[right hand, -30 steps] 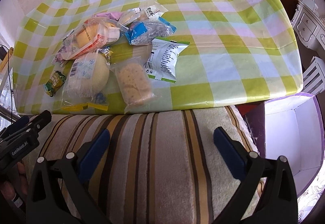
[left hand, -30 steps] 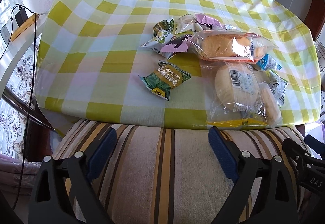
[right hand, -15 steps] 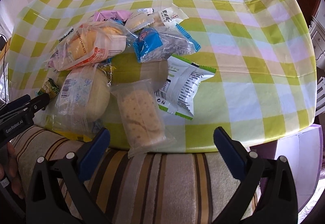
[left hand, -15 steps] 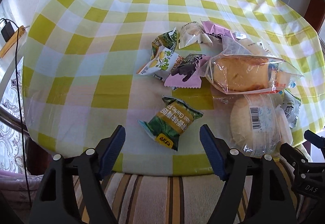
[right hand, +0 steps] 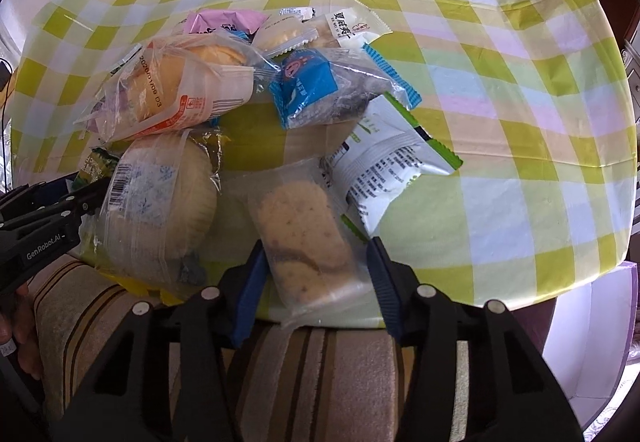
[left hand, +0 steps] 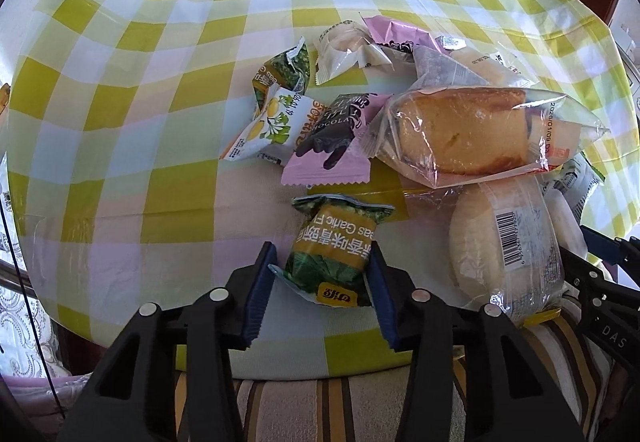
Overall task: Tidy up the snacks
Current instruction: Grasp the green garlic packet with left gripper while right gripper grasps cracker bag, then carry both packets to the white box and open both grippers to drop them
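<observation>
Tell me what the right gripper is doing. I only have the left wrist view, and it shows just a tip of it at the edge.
Observer: The right gripper straddles a clear packet of round cookies at the near edge of the table. Its jaws are closing on the packet.
Operator: Is anything crowding that packet?
Observer: A white-and-green packet lies against its far right corner.
Operator: Is there anywhere nearby to drop it?
Observer: A white box with a purple rim stands open past the table's right end, lower than the tabletop.
</observation>
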The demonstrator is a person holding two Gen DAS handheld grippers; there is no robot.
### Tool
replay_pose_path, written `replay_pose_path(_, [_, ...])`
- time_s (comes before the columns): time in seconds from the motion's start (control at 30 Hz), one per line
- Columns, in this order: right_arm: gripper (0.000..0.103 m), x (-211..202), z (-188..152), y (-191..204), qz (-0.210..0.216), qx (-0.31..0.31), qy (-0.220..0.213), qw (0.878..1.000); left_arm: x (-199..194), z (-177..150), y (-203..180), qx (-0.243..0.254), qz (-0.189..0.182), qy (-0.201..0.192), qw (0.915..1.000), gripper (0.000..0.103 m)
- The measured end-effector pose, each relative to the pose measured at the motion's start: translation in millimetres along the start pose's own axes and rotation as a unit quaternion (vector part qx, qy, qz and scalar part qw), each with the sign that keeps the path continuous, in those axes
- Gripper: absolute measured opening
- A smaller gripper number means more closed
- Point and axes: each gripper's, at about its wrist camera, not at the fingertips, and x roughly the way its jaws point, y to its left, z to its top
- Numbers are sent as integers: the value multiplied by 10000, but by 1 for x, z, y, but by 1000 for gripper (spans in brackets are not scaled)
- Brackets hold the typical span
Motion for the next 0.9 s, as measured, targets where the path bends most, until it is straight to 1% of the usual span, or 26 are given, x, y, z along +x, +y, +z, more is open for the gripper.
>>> replay_pose_path(0.03, [40, -1, 0, -1, 23, 24, -10, 10000, -1, -1, 0, -21, -11, -10, 10000, 38])
replay_pose_path(0.07, [37, -2, 0, -3, 80, 46, -12, 10000, -2, -1, 1, -47, -18, -29, 10000, 37])
replay_pose_path(0.17, [35, -6, -3, -5, 202, 97, -46, 9997, -10, -3, 3, -115, -11, -128, 9999, 37])
replay_pose_path(0.43, [34, -30, -11, -10, 433, 77, -352, 9984, -40, -12, 8, -410, 116, -529, 9977, 36])
replay_pose_path(0.57, [34, -44, -19, -16, 544, 153, -524, 9970, -58, -20, 5, -462, 171, -767, 9958, 36])
replay_pose_path(0.63, [34, -51, -23, -21, 546, 215, -598, 9965, -67, -24, -1, -427, 153, -880, 9951, 36])
replay_pose_path(0.77, [34, -65, -33, -36, 500, 409, -691, 9955, -80, -32, -23, -213, -21, -974, 9950, 36])
replay_pose_path(0.9, [34, -77, -43, -60, 355, 686, -714, 9945, -91, -37, -56, 126, -316, -1052, 9939, 36])
